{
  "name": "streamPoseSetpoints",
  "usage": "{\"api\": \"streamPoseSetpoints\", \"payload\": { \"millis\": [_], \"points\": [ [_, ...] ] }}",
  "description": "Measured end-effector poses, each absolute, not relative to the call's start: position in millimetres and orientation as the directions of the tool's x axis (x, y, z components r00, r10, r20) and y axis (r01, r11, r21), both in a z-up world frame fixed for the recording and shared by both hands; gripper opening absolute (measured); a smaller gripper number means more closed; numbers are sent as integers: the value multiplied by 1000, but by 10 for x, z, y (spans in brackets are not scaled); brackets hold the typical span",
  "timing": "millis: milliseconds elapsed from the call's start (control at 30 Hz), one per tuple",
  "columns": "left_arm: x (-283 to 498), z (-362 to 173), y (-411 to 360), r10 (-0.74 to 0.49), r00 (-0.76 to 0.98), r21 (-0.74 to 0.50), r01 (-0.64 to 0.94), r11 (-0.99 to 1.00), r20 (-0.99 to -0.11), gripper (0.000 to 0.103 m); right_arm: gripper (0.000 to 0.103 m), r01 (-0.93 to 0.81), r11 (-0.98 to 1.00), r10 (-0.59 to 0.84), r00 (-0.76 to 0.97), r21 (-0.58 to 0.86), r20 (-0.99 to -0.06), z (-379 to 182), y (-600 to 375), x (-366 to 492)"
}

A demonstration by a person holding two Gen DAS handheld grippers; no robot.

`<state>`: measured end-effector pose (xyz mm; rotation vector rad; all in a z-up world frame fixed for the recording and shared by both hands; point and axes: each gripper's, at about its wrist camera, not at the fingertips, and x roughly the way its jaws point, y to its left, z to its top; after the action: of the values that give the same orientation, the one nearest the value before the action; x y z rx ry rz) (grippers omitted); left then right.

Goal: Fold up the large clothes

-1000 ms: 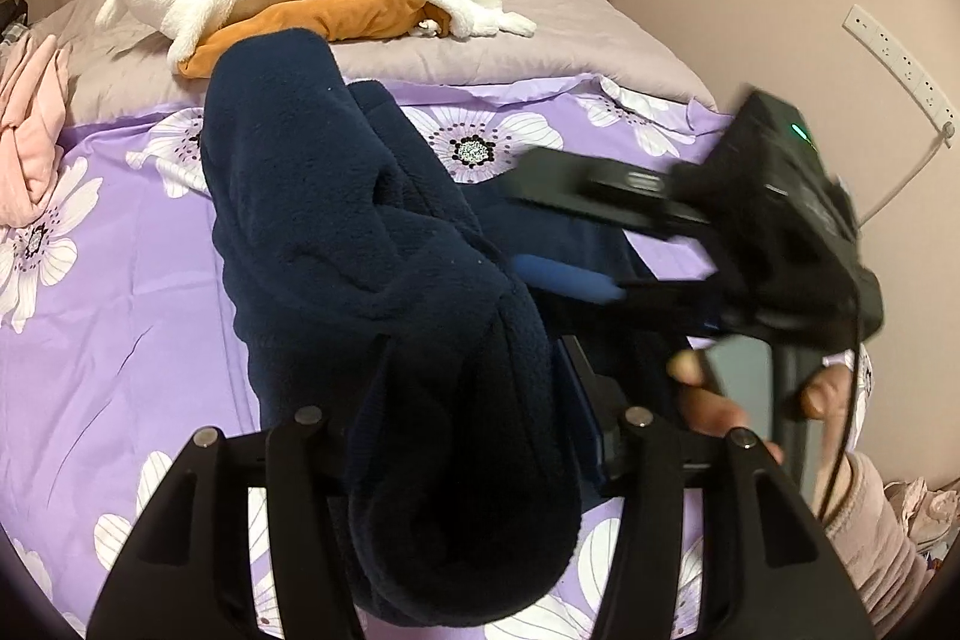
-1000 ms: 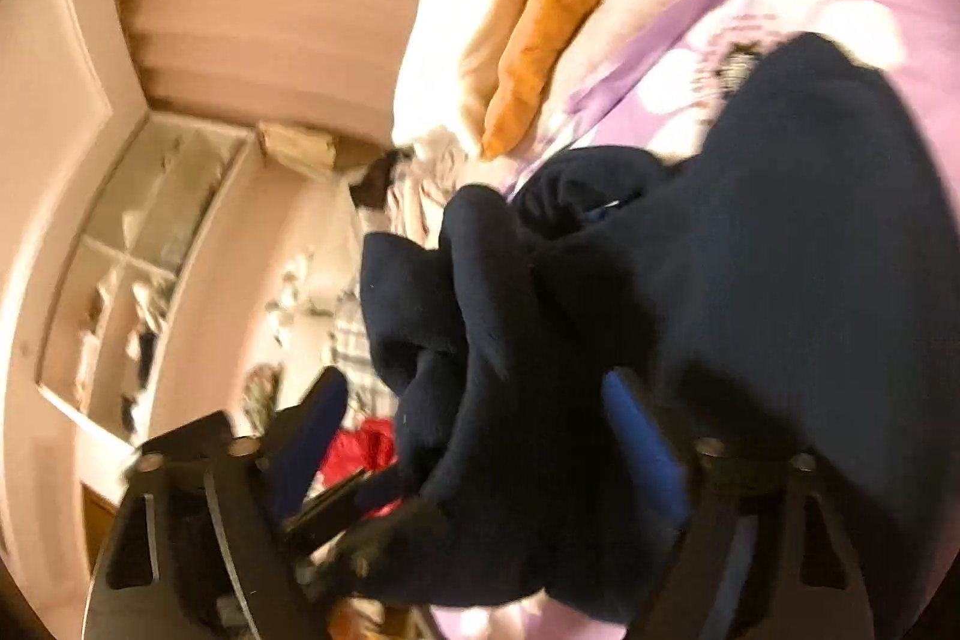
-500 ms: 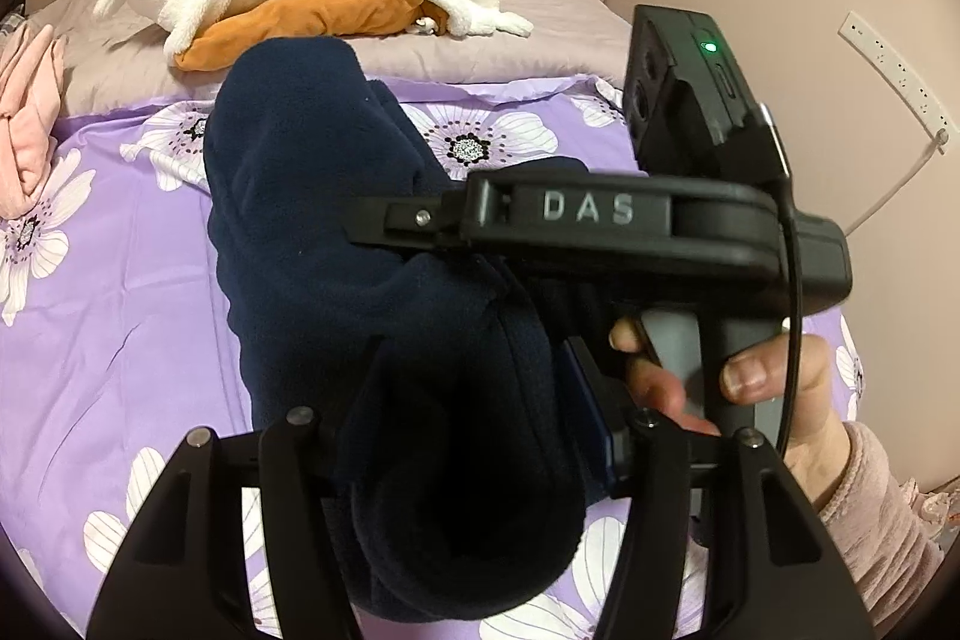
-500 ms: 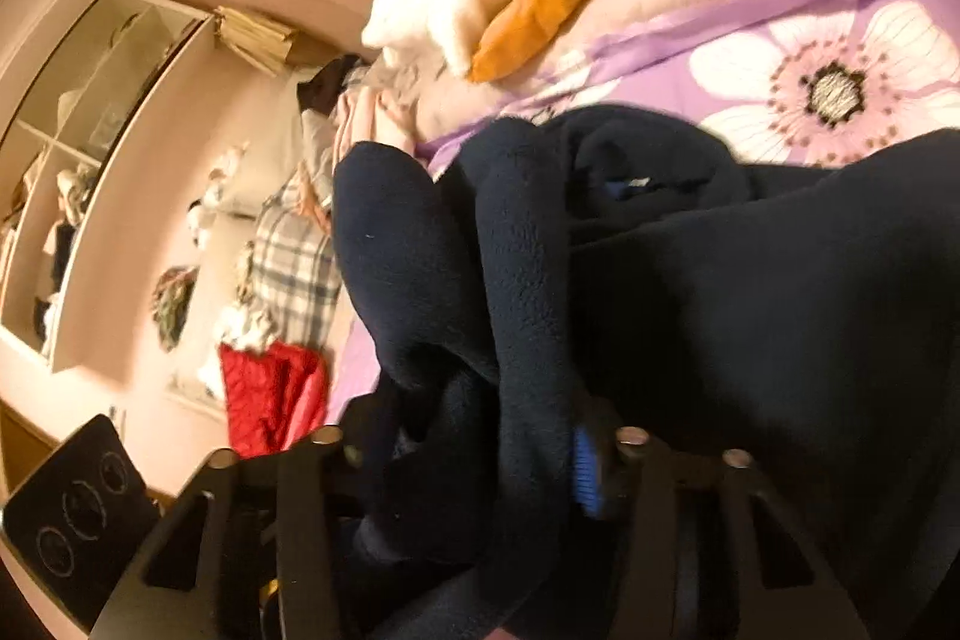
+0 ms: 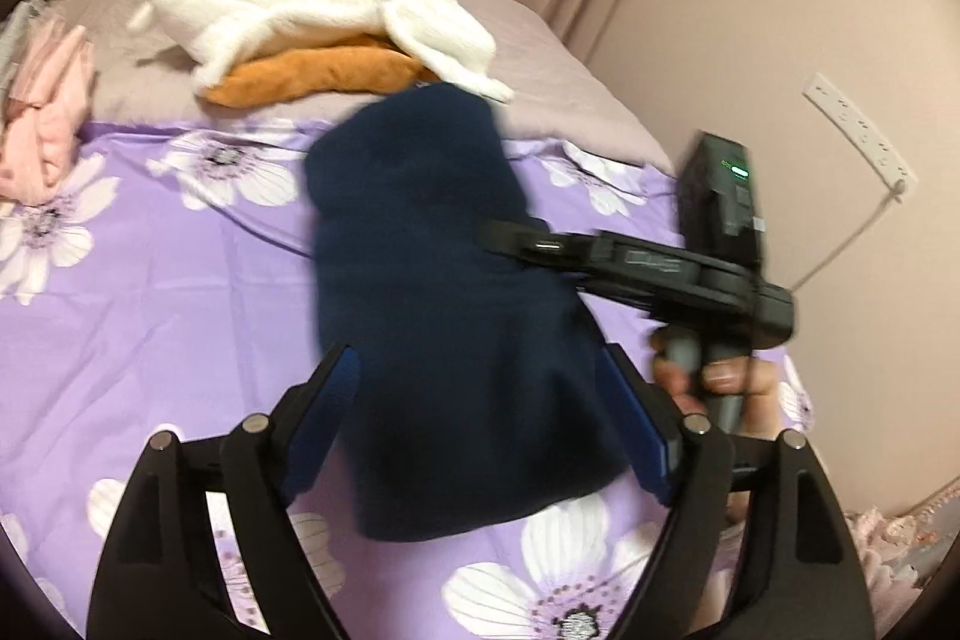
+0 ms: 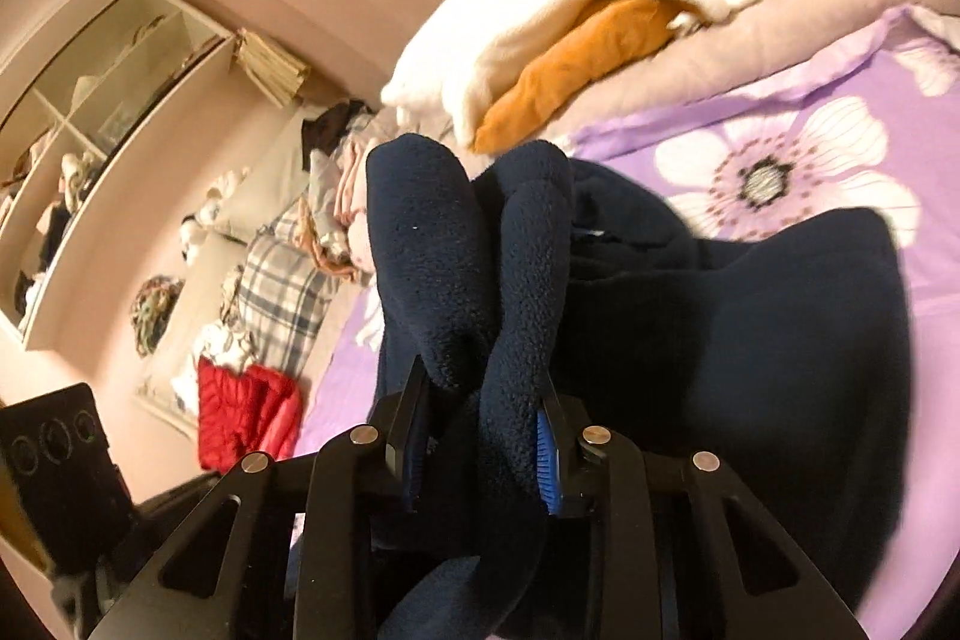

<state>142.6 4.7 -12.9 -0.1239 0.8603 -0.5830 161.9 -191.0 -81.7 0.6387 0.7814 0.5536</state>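
A dark navy fleece garment (image 5: 432,292) lies folded lengthwise on the purple flowered bedspread (image 5: 150,292). My left gripper (image 5: 480,388) is open, its blue-padded fingers standing wide on either side of the garment's near end. My right gripper (image 6: 480,400) is shut on a bunched fold of the same navy fleece (image 6: 468,268), which rises between its fingers. In the left wrist view the right gripper's black body (image 5: 690,268) and the hand holding it reach in from the right over the garment.
A white fleece (image 5: 324,4) lies on an orange one (image 5: 318,76) on the beige pillow area at the bed's head. Pink clothes (image 5: 42,124) sit at the left. More clothes and shelves (image 6: 258,280) line the far side. A wall (image 5: 780,10) stands close on the right.
My left gripper has opened, let go of the navy fleece and drawn back a little. The garment's near end now lies on the bed. My right gripper stays shut on its fold.
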Motion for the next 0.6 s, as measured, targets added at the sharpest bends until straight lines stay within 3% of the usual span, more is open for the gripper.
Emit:
{"api": "streamPoseSetpoints", "payload": {
  "millis": [167,233,333,367,400,433,467,533,600],
  "points": [
    [1433,-252,101,-474,517,-303,382,873,-713,81,29,-137,708,594,646,692,-480,-835,-2338,1484],
    [1446,-316,60,-441,521,-269,374,887,-731,81,3,-92,735,543,674,672,-501,-850,-2494,1434],
    [1473,-402,-26,-442,510,-259,391,883,-738,81,2,-6,722,498,698,692,-514,-953,-2841,1363],
    [1477,-424,-59,-438,517,-247,397,884,-736,84,2,7,731,487,696,683,-528,-988,-2921,1342],
    [1496,-458,-107,-400,542,-202,389,899,-739,102,2,7,729,490,693,684,-529,-1008,-2952,1334],
    [1581,-532,-123,-382,570,-178,380,908,-728,101,2,5,725,495,691,688,-527,-1027,-2963,1328],
    [1675,-617,-81,-424,547,-232,386,893,-722,101,2,3,719,506,684,695,-526,-1047,-2959,1333],
    [1867,-837,105,-593,440,-474,358,805,-674,100,2,-17,705,534,670,709,-516,-1060,-2889,1356],
    [1880,-882,187,-635,430,-531,348,773,-642,99,2,-37,716,549,647,697,-529,-1056,-2773,1406]
  ]
}}
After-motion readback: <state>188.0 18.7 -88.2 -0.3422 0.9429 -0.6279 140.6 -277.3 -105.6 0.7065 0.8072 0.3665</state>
